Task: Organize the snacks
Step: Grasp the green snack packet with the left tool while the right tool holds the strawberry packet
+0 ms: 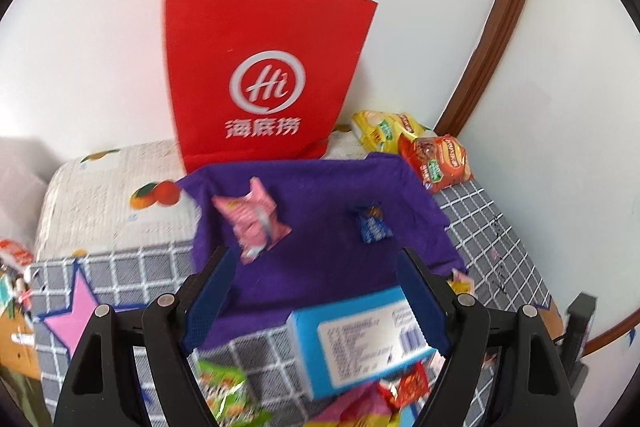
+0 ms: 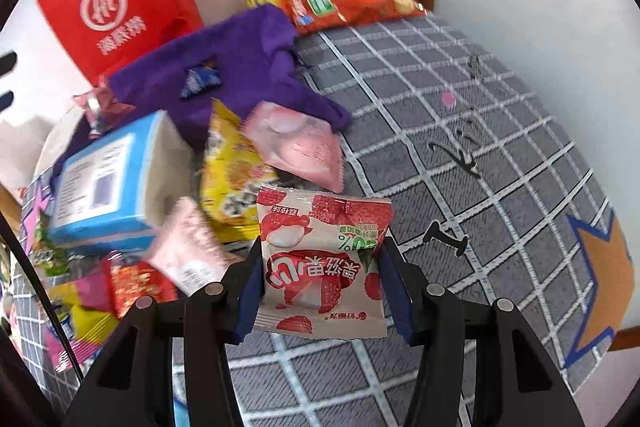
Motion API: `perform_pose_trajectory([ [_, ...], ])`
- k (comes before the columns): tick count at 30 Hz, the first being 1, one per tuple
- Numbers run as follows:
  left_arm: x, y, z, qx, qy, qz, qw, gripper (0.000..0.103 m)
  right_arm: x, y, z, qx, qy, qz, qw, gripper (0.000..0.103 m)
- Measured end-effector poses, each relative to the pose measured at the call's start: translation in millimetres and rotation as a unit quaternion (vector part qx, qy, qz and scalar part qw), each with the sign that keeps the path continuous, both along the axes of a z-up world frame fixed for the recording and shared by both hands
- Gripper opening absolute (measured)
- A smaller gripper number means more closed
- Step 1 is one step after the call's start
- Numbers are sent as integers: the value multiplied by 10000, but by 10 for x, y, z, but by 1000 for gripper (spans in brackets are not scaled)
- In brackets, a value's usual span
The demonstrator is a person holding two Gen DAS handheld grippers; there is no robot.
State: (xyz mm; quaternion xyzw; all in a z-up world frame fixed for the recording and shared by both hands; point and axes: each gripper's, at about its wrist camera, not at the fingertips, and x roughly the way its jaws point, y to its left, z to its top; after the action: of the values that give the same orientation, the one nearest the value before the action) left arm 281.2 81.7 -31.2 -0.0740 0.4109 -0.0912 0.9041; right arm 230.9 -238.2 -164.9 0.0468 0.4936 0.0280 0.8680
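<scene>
Since the right gripper [image 2: 320, 281] is clamped on the strawberry candy packet [image 2: 322, 259], next is prob dropping it in the purple bin [image 2: 240, 67]; left gripper [image 1: 316, 295] gapes w/ nothing in it.

Both wrist views look steeply down, close over the bed; each shows the purple cloth [image 1: 320, 227], somewhat blurred.

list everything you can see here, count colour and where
paper bag: 1, red, upright at the wall
cloth: 1, purple, spread before the bag
blue candy: 1, on the cloth
pink packet: 1, on the cloth
box: 1, light blue, at the cloth's near edge
noodle packs: 2, yellow and orange, by the wall
lychee packet: 1, red and white, between the right gripper's fingers
snack pile: several, mixed colours, beside the box
left gripper: open, nothing held
right gripper: around the lychee packet
</scene>
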Motion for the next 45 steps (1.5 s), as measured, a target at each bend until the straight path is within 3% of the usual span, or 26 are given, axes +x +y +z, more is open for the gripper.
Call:
perform_pose_trajectory([
  [10,-715,417,-25,186,111,456,9987,81,-503,194,485,339,-545,244,9976,54],
  [18,-1107,614,-132,242,230,674,9972,81,-824,272,612,398,-653,410,9962,54],
  [24,-1312,682,-403,289,448,767,9956,81,-1033,325,701,386,-766,473,9952,54],
  [31,-1337,678,-711,285,663,716,9948,81,-1165,362,698,385,-825,512,9945,54],
  [39,-1057,557,-881,516,789,616,9936,80,-1133,413,625,321,-735,574,9951,54],
  [45,-789,522,-1085,454,949,542,9930,79,-1013,410,538,319,-675,573,9956,54],
])
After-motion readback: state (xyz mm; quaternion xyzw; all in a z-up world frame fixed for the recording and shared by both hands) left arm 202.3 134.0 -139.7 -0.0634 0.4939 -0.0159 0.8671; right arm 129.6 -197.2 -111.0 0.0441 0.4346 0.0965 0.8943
